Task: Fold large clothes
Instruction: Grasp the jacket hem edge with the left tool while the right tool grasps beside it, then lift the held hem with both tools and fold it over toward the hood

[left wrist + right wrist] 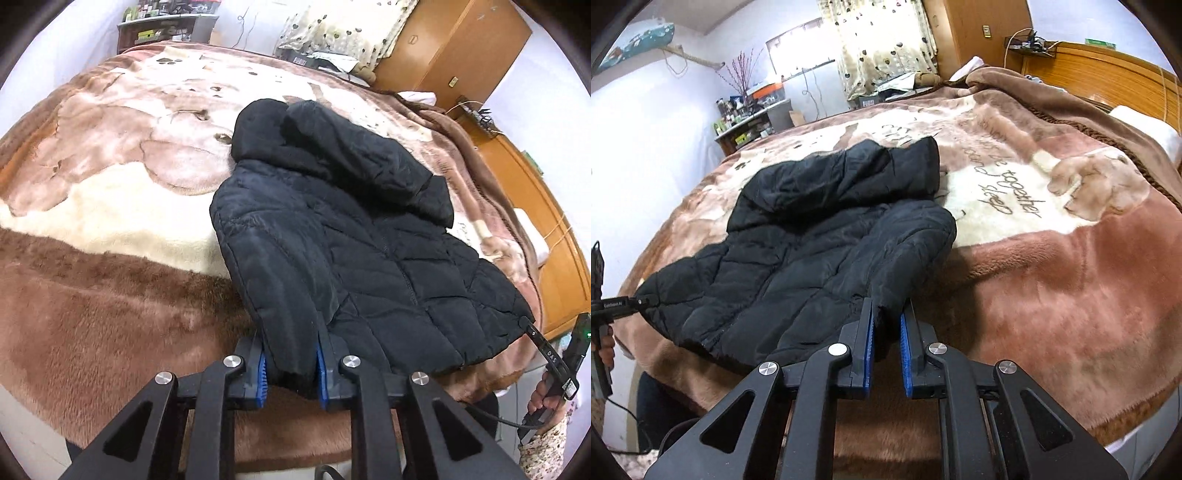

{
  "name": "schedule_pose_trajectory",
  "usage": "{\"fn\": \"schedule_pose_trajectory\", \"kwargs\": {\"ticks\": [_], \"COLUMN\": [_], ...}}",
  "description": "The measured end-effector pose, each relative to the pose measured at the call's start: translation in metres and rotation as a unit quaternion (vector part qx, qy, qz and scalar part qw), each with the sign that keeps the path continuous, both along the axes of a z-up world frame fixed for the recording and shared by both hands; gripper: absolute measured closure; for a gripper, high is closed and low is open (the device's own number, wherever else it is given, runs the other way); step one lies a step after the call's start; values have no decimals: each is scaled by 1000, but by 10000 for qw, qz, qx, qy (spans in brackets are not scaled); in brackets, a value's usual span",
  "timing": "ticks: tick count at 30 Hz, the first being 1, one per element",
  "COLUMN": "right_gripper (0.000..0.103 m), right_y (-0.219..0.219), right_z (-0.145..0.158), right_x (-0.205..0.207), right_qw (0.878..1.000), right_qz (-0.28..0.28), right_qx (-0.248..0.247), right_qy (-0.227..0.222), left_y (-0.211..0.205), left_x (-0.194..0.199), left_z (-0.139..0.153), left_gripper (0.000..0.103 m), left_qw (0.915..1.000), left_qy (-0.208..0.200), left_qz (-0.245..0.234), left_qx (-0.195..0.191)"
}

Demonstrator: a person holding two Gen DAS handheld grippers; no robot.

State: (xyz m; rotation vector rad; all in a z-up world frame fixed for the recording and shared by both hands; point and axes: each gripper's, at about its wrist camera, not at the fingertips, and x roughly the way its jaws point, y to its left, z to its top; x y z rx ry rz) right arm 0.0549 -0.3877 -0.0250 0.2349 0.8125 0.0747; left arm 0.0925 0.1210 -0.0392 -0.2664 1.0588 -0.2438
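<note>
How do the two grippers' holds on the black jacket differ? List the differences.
The left gripper clamps a thick, bunched fold of the black jacket that fills its jaws; the right gripper pinches a thinner edge, with a gap showing lower between its pads. The left grips the jacket's left bottom corner, the right its right one. Both are shut on the hem end, nearest the person.

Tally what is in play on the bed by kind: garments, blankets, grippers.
Black padded jacket: 1
Plush blanket: 1
Grippers, left gripper and right gripper, each clamped on the jacket's near edge: 2
Total: 4
</note>
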Motion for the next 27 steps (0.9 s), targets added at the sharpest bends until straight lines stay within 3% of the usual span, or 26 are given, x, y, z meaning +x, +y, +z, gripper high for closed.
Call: {"fn": "schedule_pose_trajectory", "kwargs": {"ticks": [14, 21, 27], "right_gripper": [91, 91, 91], "right_y": [-16, -16, -15], "right_z": [57, 75, 98], "right_x": [-65, -29, 20], "right_qw": [9990, 9981, 9972], "right_qz": [-89, -99, -112], "right_qx": [125, 151, -32], "right_qy": [-411, -590, -744], "left_y": [8, 7, -1], "left_x": [-79, -38, 17], "left_z": [56, 77, 103], "left_gripper": [83, 83, 83], "left_qw": [9985, 9952, 9942], "left_qy": [-245, -300, -631], "left_qz": [-191, -127, -87], "left_qx": [-454, -918, -863]}}
